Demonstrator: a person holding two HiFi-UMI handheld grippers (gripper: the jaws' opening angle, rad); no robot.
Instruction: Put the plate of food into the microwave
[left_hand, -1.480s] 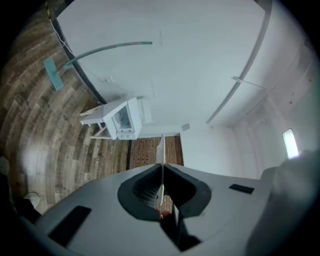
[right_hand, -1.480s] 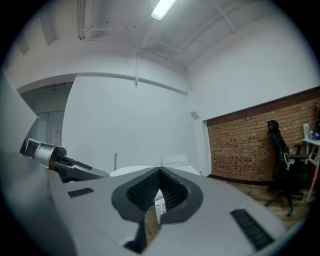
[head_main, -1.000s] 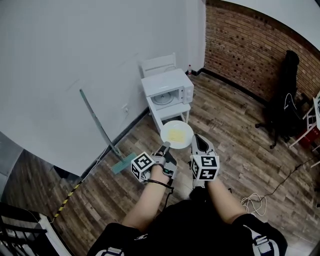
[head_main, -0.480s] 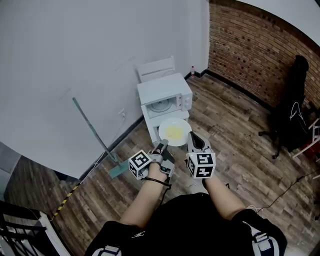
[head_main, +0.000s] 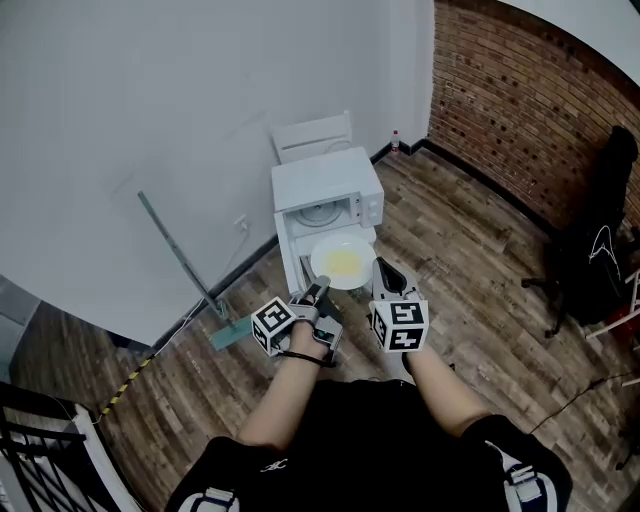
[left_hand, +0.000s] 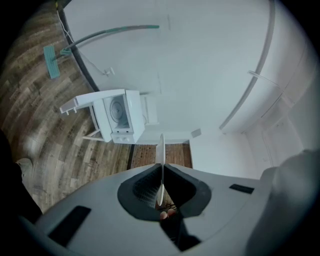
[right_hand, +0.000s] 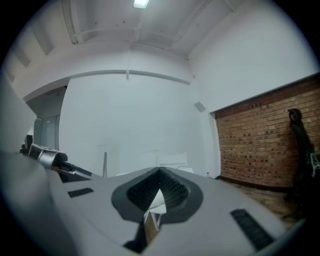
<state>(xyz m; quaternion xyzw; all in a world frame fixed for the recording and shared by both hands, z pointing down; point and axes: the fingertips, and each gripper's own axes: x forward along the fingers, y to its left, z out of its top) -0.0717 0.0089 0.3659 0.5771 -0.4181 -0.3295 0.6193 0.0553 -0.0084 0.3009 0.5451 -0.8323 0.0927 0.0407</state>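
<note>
A white plate (head_main: 342, 264) with yellow food on it hangs level in front of the white microwave (head_main: 325, 195), whose door looks closed. My left gripper (head_main: 318, 291) is shut on the plate's near-left rim. In the left gripper view the plate (left_hand: 161, 150) shows edge-on between the jaws, with the microwave (left_hand: 120, 118) beyond it. My right gripper (head_main: 381, 272) sits at the plate's right rim. Its jaws look shut on a white sliver of the plate (right_hand: 157, 199).
The microwave stands on a small white stand (head_main: 292, 258) against the white wall, with a white chair (head_main: 312, 135) behind it. A green mop (head_main: 176, 254) leans on the wall at left. A bottle (head_main: 396, 140) stands by the brick wall (head_main: 520, 100). A black office chair (head_main: 600, 255) is at right.
The person has walked closer to the microwave. The plate, still held by both grippers, has moved with them and now hangs just before the stand.
</note>
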